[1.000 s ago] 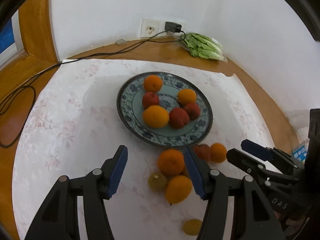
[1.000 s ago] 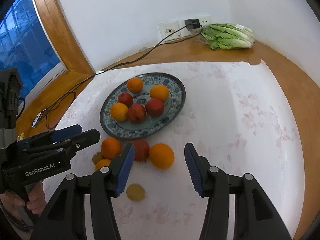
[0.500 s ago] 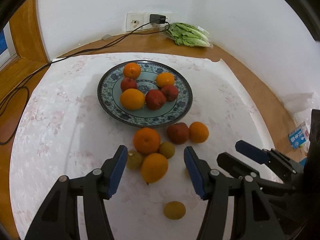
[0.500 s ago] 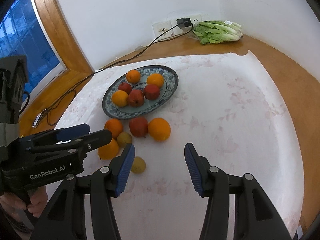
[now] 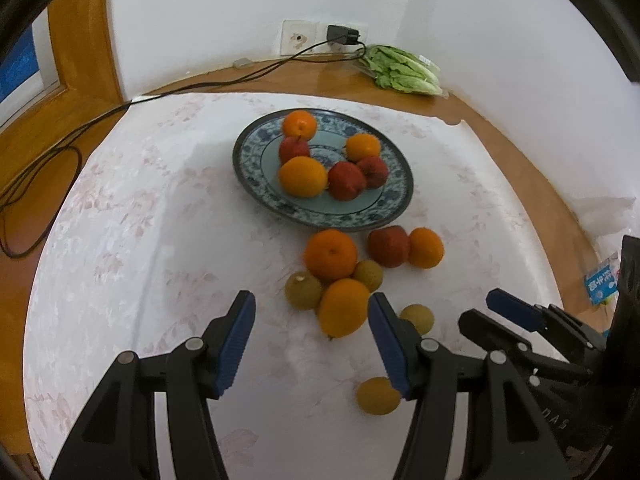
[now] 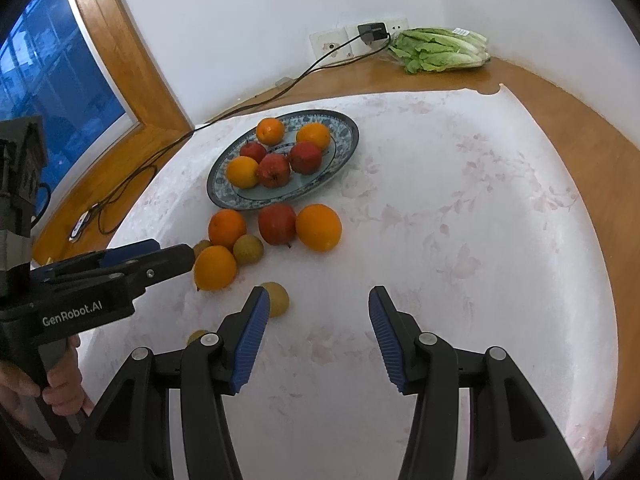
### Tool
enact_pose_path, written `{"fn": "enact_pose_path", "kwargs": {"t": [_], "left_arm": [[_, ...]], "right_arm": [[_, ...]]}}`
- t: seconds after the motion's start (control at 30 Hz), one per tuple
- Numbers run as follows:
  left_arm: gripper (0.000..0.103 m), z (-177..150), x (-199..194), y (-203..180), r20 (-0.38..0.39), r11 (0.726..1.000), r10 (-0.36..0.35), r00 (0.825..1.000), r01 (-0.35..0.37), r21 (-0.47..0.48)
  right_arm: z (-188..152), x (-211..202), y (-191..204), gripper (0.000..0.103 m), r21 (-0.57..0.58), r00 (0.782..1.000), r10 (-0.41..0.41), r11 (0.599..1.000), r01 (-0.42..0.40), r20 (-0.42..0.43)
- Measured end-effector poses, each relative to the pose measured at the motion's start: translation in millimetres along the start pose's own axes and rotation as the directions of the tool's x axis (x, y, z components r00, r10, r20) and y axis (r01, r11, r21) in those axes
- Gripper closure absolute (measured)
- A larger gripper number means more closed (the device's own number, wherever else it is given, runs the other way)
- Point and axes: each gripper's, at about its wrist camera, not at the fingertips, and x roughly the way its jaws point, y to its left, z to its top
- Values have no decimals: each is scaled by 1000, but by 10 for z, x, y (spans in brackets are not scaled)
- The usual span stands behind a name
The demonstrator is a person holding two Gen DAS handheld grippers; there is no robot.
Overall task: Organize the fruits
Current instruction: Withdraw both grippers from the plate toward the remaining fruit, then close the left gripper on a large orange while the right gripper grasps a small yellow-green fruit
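Note:
A blue patterned plate (image 5: 256,184) (image 6: 344,148) holds several oranges and red apples. In front of it on the white cloth lie loose fruits: oranges (image 5: 330,255) (image 5: 344,313) (image 6: 318,227), a red apple (image 5: 389,246) (image 6: 277,224) and several small yellow-green fruits (image 5: 303,290) (image 5: 377,396) (image 6: 275,298). My left gripper (image 5: 311,338) is open and empty, just short of the nearest orange. My right gripper (image 6: 316,334) is open and empty over bare cloth, right of the loose fruits. The right gripper also shows in the left wrist view (image 5: 504,316).
A bag of lettuce (image 5: 404,68) (image 6: 440,49) lies at the back by the wall socket (image 5: 298,37). A black cable (image 5: 72,128) runs along the wooden sill at left. A window (image 6: 48,72) is at far left. A white bag (image 5: 604,216) sits at the right edge.
Both grippers have pulled back and then the left one has come nearer to the loose fruits again. Both stay open. The fruits have not moved.

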Motion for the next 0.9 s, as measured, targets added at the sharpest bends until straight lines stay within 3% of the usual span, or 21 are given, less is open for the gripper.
{"fn": "enact_pose_path", "kwargs": {"t": [0.77,0.9], "left_arm": [[42,-112,276,-97,-44,999,-42,998,42,-5],[52,-116,309,-155,-37,999,-30,999,31,11]], "right_arm": [[-107,226,161,51,-83,998,47,995,-50,-36],[-97,255,204,58,-102,998,52,993,-55,-32]]}}
